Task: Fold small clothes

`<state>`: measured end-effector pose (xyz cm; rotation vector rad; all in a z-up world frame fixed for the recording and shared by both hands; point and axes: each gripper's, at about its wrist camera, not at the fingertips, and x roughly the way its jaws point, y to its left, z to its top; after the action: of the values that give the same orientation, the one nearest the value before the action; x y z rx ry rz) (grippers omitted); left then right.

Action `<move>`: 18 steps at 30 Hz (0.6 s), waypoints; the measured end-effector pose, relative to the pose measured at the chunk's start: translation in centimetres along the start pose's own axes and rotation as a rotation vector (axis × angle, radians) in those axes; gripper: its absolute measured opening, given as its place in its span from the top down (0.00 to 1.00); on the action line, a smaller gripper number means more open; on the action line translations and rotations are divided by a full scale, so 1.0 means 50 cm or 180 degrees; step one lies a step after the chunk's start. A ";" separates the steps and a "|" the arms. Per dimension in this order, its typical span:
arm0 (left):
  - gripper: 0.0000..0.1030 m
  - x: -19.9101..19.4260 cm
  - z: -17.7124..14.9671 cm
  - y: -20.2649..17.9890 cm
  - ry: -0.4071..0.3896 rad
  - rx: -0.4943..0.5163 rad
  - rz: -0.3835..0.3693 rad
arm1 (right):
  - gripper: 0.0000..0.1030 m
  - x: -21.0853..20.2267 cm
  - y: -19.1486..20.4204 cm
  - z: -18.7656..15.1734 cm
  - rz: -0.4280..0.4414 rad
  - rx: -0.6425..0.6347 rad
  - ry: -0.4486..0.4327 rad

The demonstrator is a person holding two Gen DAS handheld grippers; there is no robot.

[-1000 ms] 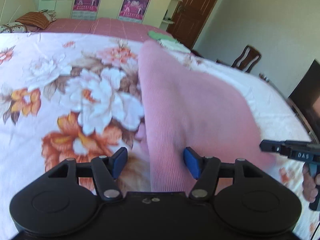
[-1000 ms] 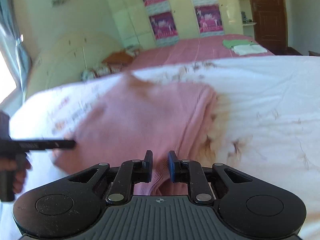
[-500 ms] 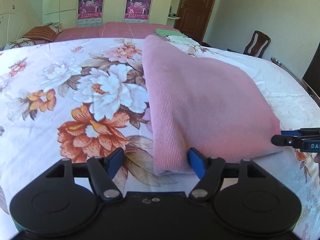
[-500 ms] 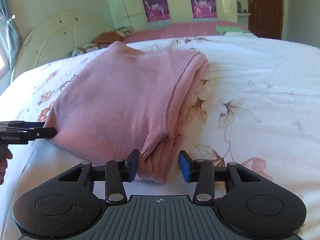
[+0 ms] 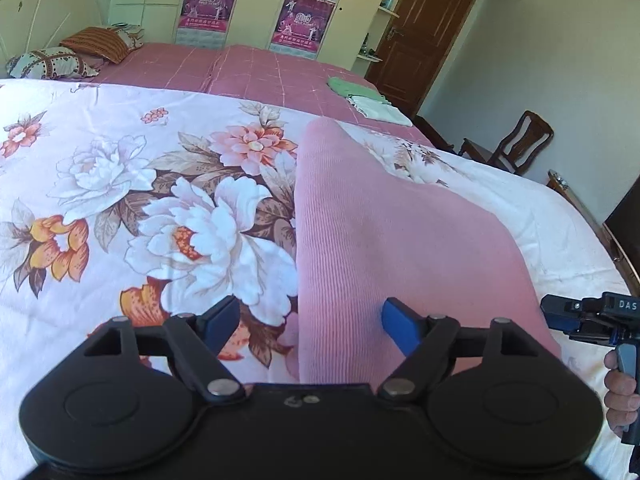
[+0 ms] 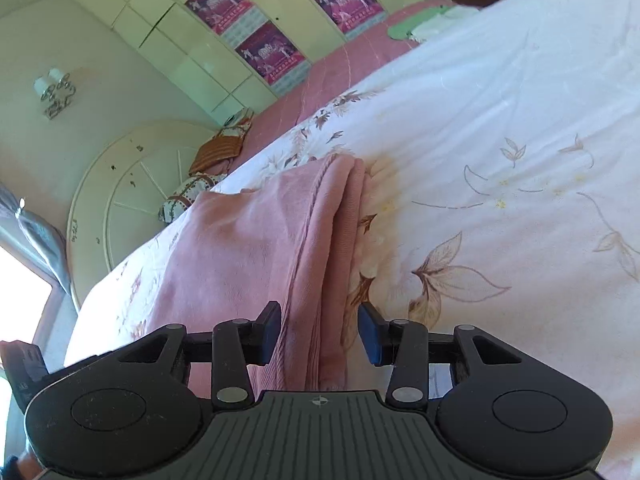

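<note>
The pink knit garment lies folded on the floral bedsheet covering the bed. In the left wrist view its long folded edge runs away from the camera. The left tool is spread wide, its blue pads straddling the garment's near left edge without gripping it. The right tool is likewise spread, its pads either side of the stacked fold layers at the garment's right edge; no cloth is pinched. The right tool also shows at the right margin of the left view, beside the garment's corner. A green cloth and a white cloth rest on the far pink bed. A wooden chair stands near the wall.
</note>
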<state>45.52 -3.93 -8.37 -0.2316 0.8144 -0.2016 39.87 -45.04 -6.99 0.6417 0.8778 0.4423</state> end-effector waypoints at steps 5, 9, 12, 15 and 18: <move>0.69 0.004 0.007 -0.020 0.0001 0.0148 -0.0020 | 0.39 0.007 -0.011 0.001 0.0049 0.0006 0.0019; 1.00 -0.037 0.023 -0.006 -0.0272 -0.0132 -0.0209 | 0.39 0.010 -0.019 -0.005 0.0102 0.0023 0.0009; 0.65 -0.031 0.035 0.008 -0.0183 -0.0167 -0.0162 | 0.39 0.008 -0.022 -0.005 0.0138 0.0033 0.0009; 0.13 -0.013 0.038 0.016 -0.0136 -0.0151 -0.0095 | 0.39 0.009 -0.023 -0.003 0.0157 0.0027 0.0020; 0.20 0.024 0.044 0.022 0.0130 -0.0190 -0.0268 | 0.36 0.012 -0.022 -0.002 0.0173 0.0004 0.0058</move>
<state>48.05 -2.93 -8.03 -0.3190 0.8526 -0.2622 40.25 -45.44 -8.13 0.6647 0.8795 0.4971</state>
